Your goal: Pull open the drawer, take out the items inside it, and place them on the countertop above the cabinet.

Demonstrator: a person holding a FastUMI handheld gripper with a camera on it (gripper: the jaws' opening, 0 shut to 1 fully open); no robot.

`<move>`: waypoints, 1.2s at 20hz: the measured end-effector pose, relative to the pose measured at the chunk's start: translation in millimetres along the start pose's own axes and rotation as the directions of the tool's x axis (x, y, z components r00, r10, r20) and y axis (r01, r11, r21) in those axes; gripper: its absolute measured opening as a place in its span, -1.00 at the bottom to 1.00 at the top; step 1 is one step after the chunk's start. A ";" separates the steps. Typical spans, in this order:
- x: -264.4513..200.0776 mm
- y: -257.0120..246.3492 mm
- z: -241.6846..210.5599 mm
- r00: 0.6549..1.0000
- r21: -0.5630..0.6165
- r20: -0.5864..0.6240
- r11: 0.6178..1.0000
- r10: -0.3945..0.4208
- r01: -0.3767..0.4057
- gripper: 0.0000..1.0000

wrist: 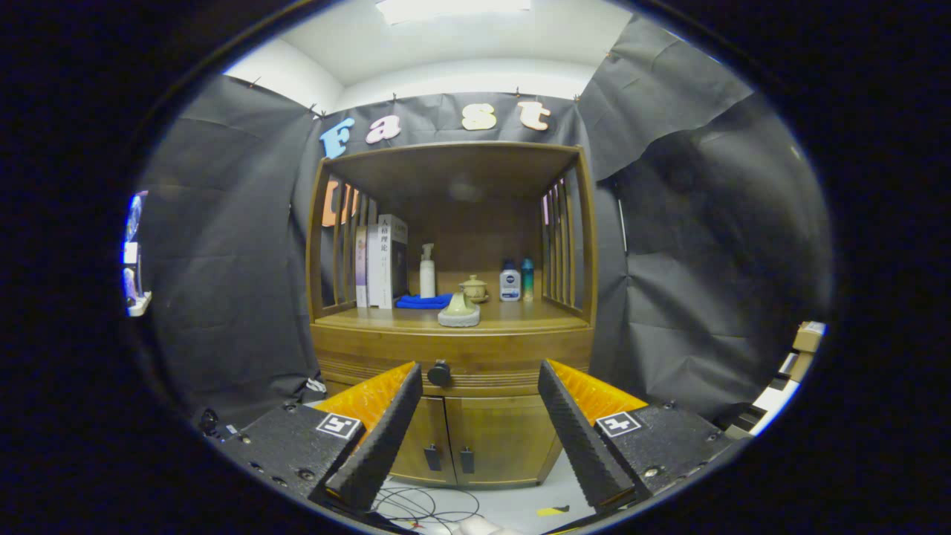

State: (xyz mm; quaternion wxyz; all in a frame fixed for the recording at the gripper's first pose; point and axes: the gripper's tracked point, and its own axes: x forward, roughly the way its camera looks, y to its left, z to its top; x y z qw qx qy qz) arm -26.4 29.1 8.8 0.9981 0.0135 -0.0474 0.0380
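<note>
The gripper (481, 371) hangs in front of the wooden cabinet (453, 349) w/ its jaws spread wide, nothing between them but air; that gap looks set to take the drawer knob (439, 373), which sits just ahead of the tips and nearer the left finger (383, 431) than the right finger (576, 431).

The drawer (475, 355) lies flush in the cabinet front, shut, its long axis running side to side across the jaws, face toward us; so any pull would come straight back along the fingers; what's inside it can't be seen.

Beyond the tips and above the drawer, the countertop (513, 316) carries a celadon pot (458, 310) at the front, a blue cloth (423, 302), a spray bottle (427, 271), a small lidded cup (474, 288), 2 small bottles (517, 281) and some upright books (380, 261); whether any came from the drawer can't be told.

A shut drawer w/ a stocked top fits a drawer yet to be emptied, or 1 emptied and pushed back in.

Below the drawer, between the fingers, are 2 cabinet doors (461, 438), closed.
</note>
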 end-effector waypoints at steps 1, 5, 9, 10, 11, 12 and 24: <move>-4.8 -5.3 1.9 1.000 0.012 0.004 1.000 -0.008 0.007 1.00; -10.0 -19.7 9.5 0.999 0.052 0.018 0.998 -0.028 0.027 1.00; -9.3 -24.0 4.1 0.999 0.037 -0.009 0.999 -0.032 0.032 1.00; -8.4 -22.1 2.9 1.000 0.041 -0.012 0.999 -0.026 0.026 1.00; -7.2 -22.1 1.1 1.000 0.043 -0.018 0.999 -0.023 0.024 1.00; -6.7 -22.3 1.5 1.000 0.042 -0.015 0.999 -0.022 0.022 1.00; -8.1 -25.4 0.3 1.000 0.022 -0.022 1.000 -0.021 0.021 1.00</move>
